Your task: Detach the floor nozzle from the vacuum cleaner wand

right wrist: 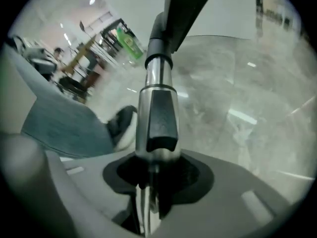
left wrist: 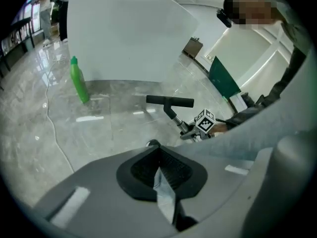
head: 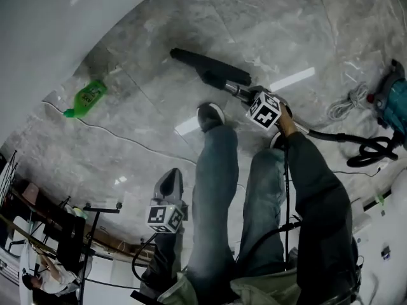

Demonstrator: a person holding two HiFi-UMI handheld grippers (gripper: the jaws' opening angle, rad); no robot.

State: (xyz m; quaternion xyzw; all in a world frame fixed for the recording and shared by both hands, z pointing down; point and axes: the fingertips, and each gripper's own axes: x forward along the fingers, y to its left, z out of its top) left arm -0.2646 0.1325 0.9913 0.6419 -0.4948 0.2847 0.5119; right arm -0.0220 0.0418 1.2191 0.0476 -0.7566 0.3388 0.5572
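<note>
Your right gripper (head: 247, 98) is clamped on the metal wand (head: 234, 91) at centre frame. The black floor nozzle (head: 210, 68) sits on the wand's end just above, resting on the marble floor (head: 305, 30). Your left gripper (head: 170, 182) hangs at lower left, jaws pressed together on nothing. A green bottle (head: 86, 98) stands at upper left.

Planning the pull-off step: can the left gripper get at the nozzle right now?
Probably yes. Only bare floor lies between the left gripper and the nozzle. Its jaws are shut, so they must open first.
</note>
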